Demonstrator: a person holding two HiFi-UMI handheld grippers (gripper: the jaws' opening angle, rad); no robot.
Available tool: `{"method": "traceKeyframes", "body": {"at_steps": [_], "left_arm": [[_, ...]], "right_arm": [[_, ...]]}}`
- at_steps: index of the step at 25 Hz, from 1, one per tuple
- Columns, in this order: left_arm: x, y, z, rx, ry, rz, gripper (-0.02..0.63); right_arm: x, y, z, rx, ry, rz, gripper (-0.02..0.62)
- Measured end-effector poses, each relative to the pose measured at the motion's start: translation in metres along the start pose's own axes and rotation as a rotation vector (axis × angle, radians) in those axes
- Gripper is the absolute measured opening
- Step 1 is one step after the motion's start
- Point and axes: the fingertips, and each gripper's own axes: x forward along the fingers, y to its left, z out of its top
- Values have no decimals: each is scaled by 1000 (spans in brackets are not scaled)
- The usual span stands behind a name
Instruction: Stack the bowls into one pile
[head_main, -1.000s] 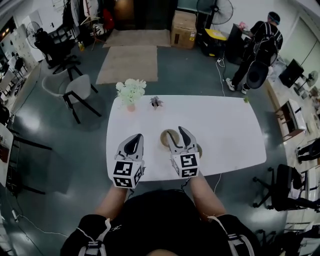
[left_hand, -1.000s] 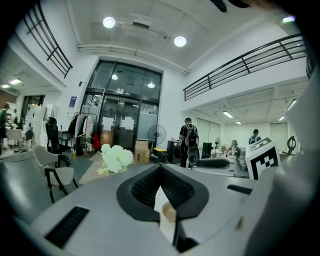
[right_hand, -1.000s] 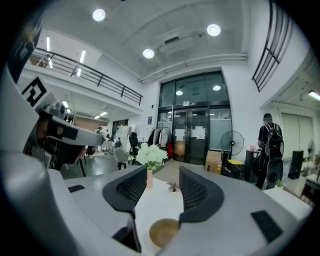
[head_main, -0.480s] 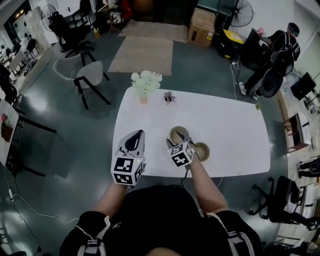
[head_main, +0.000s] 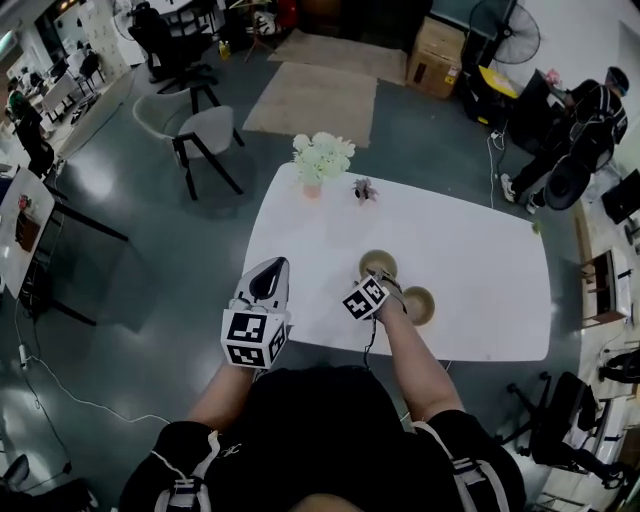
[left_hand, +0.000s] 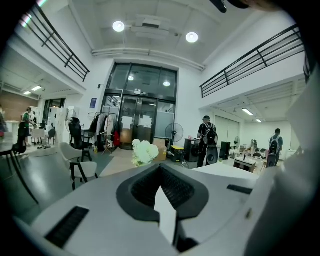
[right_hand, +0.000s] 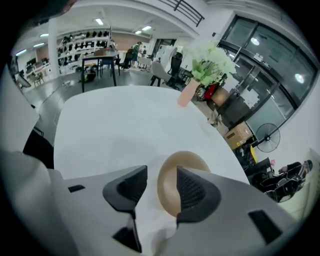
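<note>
Pointing steeply down, the right gripper (head_main: 387, 284) has just been closing, yet its jaws stand apart with the near rim of the round tan bowl (head_main: 378, 263) between them, unpressed, on the white oval table (head_main: 470, 250). A second tan bowl (head_main: 421, 303) sits just beside. The left gripper (head_main: 270, 269) is clenched and empty near the table's left edge.

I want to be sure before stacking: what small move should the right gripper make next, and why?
Probably lower the right gripper slightly and close it on the rim of the tan round bowl. Its jaws have just been closing but stand apart, with that rim between them and not yet pressed. The second tan bowl sits unstacked beside it on the white table.
</note>
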Motion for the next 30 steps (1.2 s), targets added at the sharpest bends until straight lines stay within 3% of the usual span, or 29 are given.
{"method": "traceKeyframes", "body": {"at_steps": [2,6,13,20,30], "left_arm": [[-7,2,0,0,3,13,14],[-17,7,2,0,4,31,14],[-20,6,0,-1,1,14,14],[-17,-4,-2,-5,-1,-41,14],[11,-64,0,18,13,-195,14]], "right_arm": [[8,4,-8,-27,38,4,186],[7,5,-13,-52,57,-27,43],[-9,11,-1,-10,0,-29,34],[-58,-5,17,19,-89,-103,35],[-116,-35,-27,102,-103,-205,38]]}}
